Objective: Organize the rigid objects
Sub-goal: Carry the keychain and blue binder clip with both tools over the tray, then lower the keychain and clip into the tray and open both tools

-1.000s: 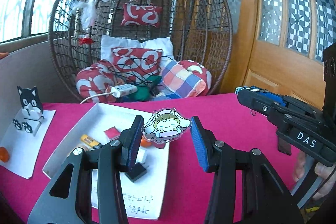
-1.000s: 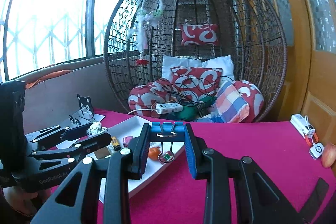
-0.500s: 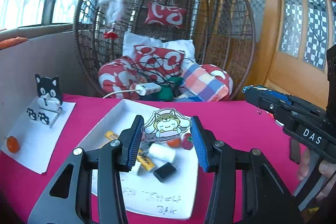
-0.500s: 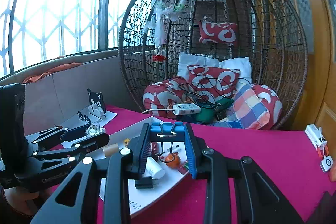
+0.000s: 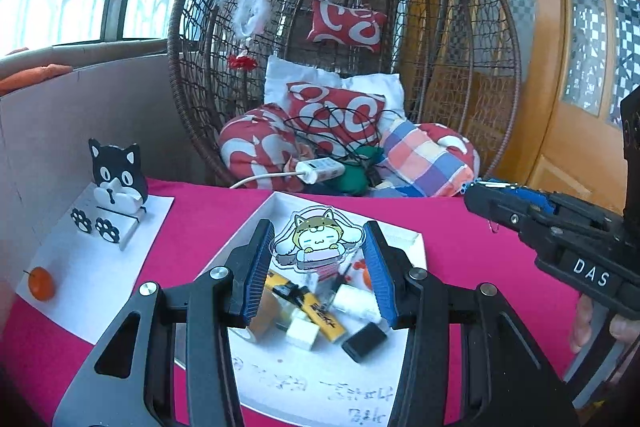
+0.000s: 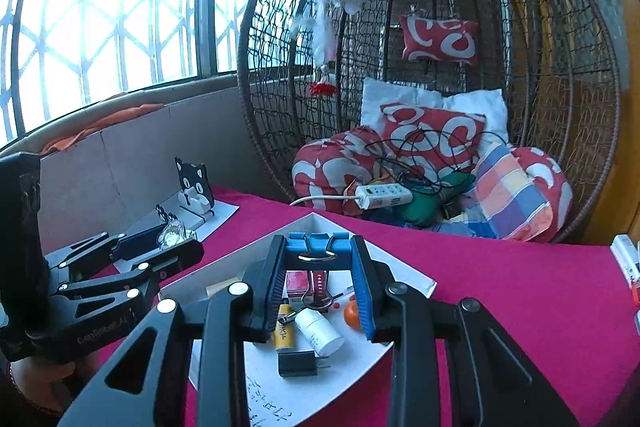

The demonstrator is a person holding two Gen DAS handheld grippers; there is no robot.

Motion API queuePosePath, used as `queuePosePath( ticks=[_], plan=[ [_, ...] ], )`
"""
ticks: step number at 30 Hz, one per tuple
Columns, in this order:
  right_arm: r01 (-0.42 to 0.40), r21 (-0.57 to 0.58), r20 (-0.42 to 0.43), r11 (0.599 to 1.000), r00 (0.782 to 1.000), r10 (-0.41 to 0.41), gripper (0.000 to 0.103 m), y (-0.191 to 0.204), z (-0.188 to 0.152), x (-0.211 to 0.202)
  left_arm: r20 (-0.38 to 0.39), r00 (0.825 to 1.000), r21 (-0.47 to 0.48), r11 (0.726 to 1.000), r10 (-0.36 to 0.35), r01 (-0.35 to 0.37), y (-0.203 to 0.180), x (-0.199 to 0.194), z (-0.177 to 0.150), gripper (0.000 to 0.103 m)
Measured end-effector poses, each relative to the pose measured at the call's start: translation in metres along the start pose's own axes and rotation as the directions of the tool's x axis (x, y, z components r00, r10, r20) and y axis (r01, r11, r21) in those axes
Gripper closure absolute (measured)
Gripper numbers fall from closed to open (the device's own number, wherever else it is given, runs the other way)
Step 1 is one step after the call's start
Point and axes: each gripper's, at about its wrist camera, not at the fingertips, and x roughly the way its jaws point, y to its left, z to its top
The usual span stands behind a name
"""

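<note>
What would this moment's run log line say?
left gripper: shut on cartoon acrylic charm | right gripper: shut on blue binder clip | both above white tray

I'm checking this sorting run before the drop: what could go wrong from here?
The acrylic cartoon charm is pinched only by its edges in the left gripper, so it might twist out. The blue binder clip sits at the right gripper's tips. The white tray is crowded; drops may bounce.
</note>
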Motion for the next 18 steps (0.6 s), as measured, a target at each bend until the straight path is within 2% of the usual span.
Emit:
queuePosePath(
  ticks=[9,18],
  plan=[
    [0.019,0.017,-0.084,1.0,0.996,-0.018,0.072,-0.008,-0.008,0.042,-0.073,0.997,-0.015,0.999,0.031,-0.033,0.012,0.042,-0.007,0.058],
    [0.043,0.051,-0.18,0.998,0.983,-0.034,0.072,-0.018,-0.023,0.087,-0.151,0.988,-0.029,0.998,0.044,-0.049,0.02,0.092,-0.014,0.058]
  ],
)
